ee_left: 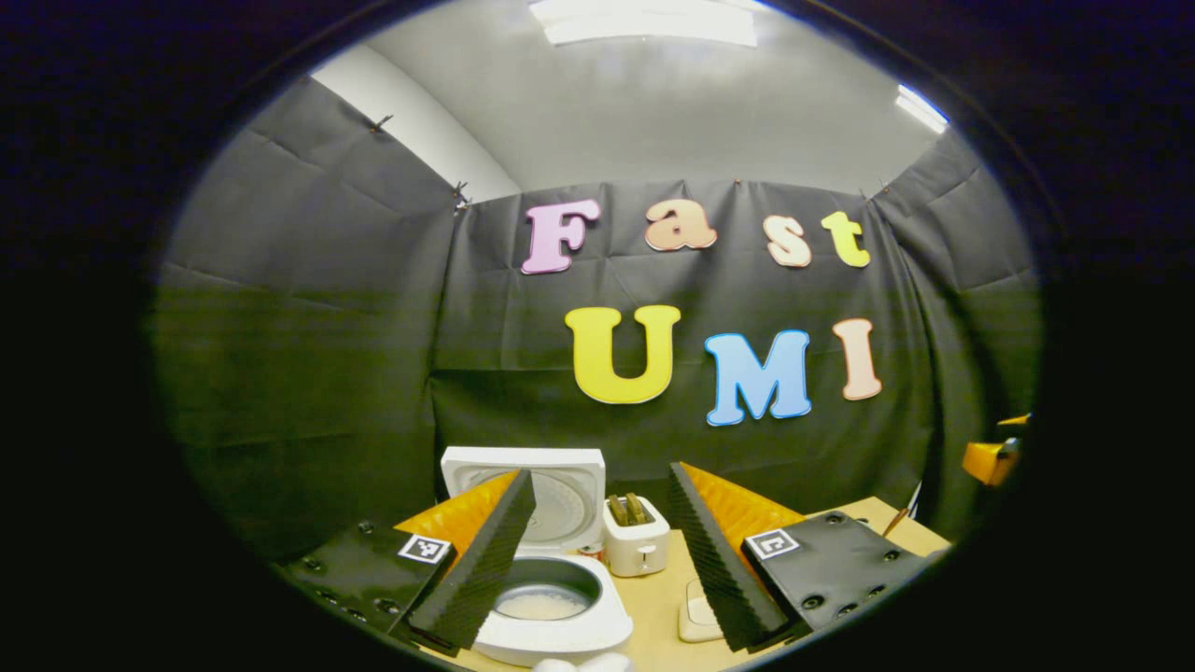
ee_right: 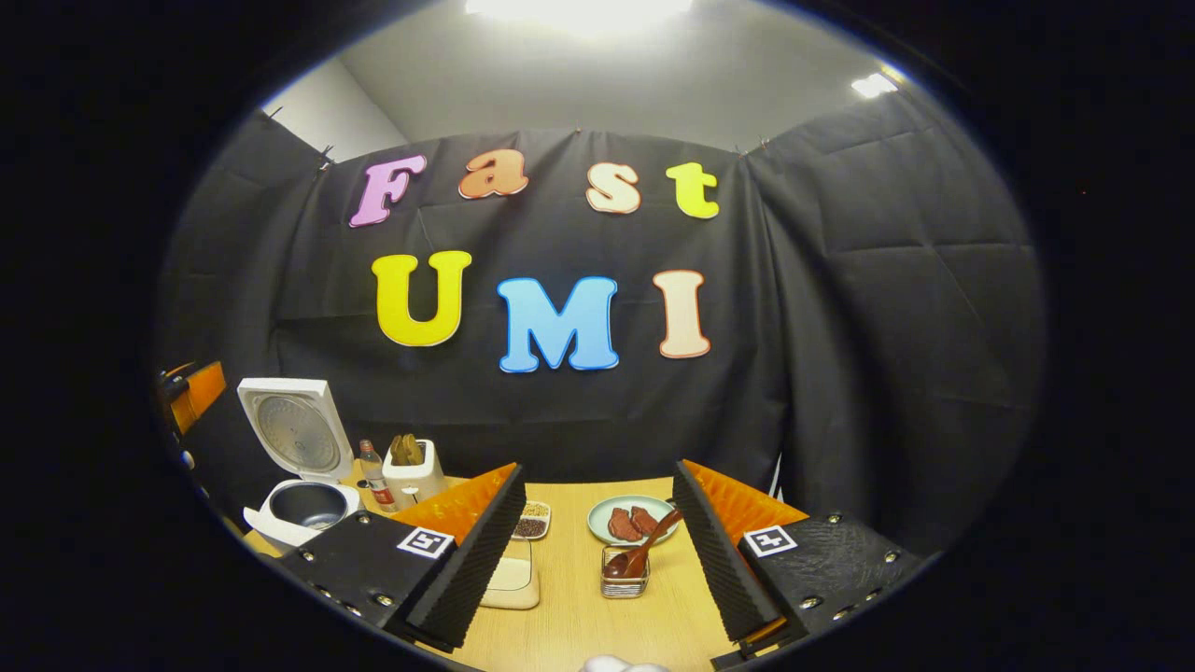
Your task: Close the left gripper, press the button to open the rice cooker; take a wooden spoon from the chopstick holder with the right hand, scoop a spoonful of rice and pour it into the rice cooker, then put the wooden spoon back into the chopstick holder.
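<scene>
The white rice cooker (ee_left: 560,630) stands open with its lid (ee_left: 563,499) upright and pale rice in the inner pot (ee_left: 541,605). My left gripper (ee_left: 600,474) hangs open just above and in front of it, holding nothing. In the right gripper view the rice cooker (ee_right: 280,518) stands at the far left. The wooden spoon (ee_right: 644,551) leans in the small chopstick holder (ee_right: 624,586) on the table. My right gripper (ee_right: 597,476) is open, with the spoon ahead between its fingers and clear of both.
A white toaster (ee_left: 637,549) and a bottle (ee_right: 375,476) stand behind the cooker. A plate of meat (ee_right: 597,523), a small divided dish of grains (ee_right: 532,521) and a cream square dish (ee_right: 513,579) lie on the wooden table (ee_right: 579,625). Black cloth walls close in on all sides.
</scene>
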{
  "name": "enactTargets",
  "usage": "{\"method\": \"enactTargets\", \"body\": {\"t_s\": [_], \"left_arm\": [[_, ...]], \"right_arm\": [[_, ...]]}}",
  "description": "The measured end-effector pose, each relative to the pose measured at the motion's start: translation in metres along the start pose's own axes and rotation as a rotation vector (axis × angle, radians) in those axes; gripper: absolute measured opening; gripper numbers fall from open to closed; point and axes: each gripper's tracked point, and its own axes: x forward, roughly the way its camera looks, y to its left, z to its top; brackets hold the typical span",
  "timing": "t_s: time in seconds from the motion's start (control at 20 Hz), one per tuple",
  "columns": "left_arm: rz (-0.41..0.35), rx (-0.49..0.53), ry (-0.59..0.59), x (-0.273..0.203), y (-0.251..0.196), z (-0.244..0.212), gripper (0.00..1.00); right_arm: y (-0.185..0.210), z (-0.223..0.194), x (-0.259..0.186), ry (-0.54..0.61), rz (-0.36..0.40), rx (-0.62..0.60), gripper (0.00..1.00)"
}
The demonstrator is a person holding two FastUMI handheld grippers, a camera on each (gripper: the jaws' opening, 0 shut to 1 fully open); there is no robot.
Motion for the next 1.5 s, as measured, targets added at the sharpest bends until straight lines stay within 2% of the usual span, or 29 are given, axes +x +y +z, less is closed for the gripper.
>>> {"method": "enactTargets", "body": {"t_s": [0.35,0.75,0.9,1.05,1.1,1.25,1.45,1.5], "left_arm": [[-0.041,-0.022,0.039,-0.009,-0.017,-0.018,0.99],[-0.007,-0.005,0.039,-0.001,-0.02,-0.018,0.99],[-0.005,0.012,0.023,0.0,-0.025,-0.012,0.99],[-0.005,0.022,0.014,0.002,-0.029,-0.008,0.99],[-0.005,0.023,0.017,0.003,-0.029,-0.01,0.99],[0.001,0.035,0.027,0.006,-0.028,-0.013,0.99],[0.005,0.043,0.036,0.01,-0.026,-0.017,0.99],[0.002,0.044,0.036,0.012,-0.027,-0.017,0.99]], "right_arm": [[-0.028,-0.108,0.067,0.129,-0.041,0.072,0.97],[-0.063,-0.179,0.182,0.175,-0.112,0.11,0.98],[-0.075,-0.209,0.222,0.228,-0.129,0.127,1.0],[-0.082,-0.219,0.249,0.243,-0.144,0.157,0.97],[-0.082,-0.224,0.257,0.254,-0.137,0.179,1.0],[-0.087,-0.237,0.271,0.294,-0.153,0.213,1.0],[-0.087,-0.236,0.284,0.289,-0.142,0.222,1.0],[-0.087,-0.236,0.287,0.287,-0.142,0.226,0.96]]}}
